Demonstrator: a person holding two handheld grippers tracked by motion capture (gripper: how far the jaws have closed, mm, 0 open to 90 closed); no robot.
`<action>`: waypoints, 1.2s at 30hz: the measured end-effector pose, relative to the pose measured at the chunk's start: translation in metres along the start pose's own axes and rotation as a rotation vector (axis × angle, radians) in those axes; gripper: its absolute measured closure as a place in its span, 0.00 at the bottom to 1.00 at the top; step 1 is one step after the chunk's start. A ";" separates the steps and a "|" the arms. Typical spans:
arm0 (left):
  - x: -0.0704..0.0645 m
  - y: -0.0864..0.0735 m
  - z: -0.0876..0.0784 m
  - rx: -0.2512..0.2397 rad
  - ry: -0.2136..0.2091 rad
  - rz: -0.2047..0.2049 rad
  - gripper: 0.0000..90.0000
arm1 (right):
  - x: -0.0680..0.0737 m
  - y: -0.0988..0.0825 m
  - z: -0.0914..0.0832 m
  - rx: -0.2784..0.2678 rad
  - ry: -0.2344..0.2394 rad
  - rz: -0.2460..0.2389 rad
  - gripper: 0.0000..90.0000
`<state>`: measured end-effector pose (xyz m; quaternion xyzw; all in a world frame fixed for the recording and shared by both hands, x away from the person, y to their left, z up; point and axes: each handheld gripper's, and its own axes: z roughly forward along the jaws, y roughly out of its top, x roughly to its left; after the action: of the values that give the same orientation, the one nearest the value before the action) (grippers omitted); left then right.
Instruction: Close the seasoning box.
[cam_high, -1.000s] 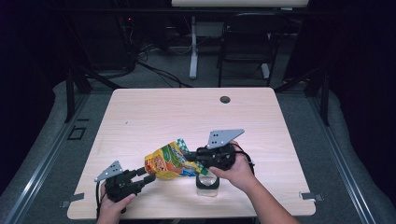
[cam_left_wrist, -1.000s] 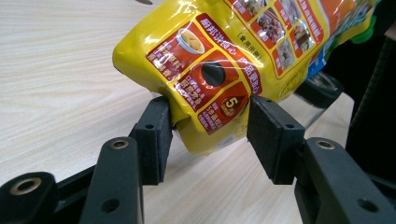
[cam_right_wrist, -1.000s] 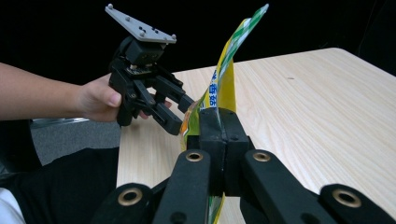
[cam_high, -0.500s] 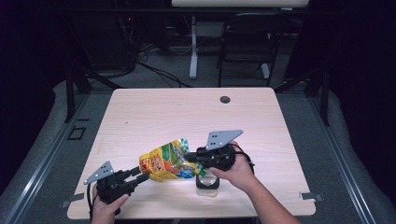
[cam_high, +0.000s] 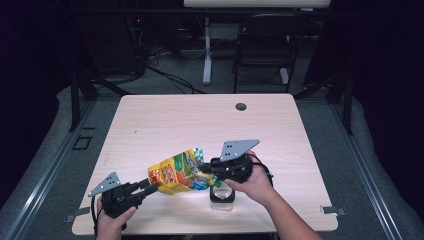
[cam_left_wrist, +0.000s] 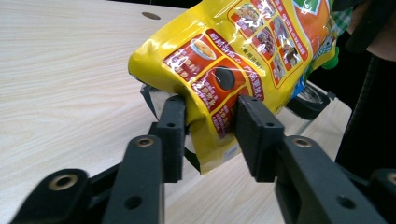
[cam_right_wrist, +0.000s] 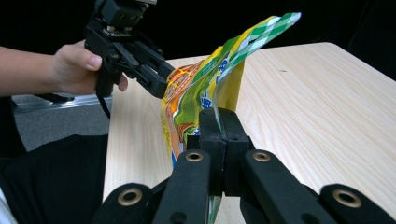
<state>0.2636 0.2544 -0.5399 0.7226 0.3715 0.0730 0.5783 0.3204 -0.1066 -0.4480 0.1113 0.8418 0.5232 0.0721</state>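
Yellow snack bag (cam_high: 178, 173) now lifted clear of the table (cam_high: 200, 120), tilted over the small jar (cam_high: 222, 194), mouth end nearest it. Left gripper (cam_high: 145, 188) drawn back since a second ago, jaws narrowed on the bag's bottom; right gripper (cam_high: 207, 167) pinched tight on the top edge. Pouring probably underway.

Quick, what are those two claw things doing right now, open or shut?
Left gripper: shut on the bottom end of the yellow snack bag.
Right gripper: shut on the bag's top edge.
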 end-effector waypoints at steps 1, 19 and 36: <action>-0.001 0.000 0.000 0.002 0.011 0.002 0.73 | 0.000 0.000 0.000 0.000 -0.002 -0.001 1.00; -0.007 0.007 -0.008 0.009 0.079 0.034 0.83 | 0.002 -0.002 0.001 0.013 -0.022 -0.006 1.00; -0.016 0.010 -0.007 0.036 0.119 0.125 0.84 | 0.002 -0.010 -0.005 0.013 -0.008 0.083 0.95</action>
<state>0.2532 0.2495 -0.5237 0.7490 0.3608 0.1450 0.5364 0.3167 -0.1143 -0.4546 0.1485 0.8396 0.5198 0.0531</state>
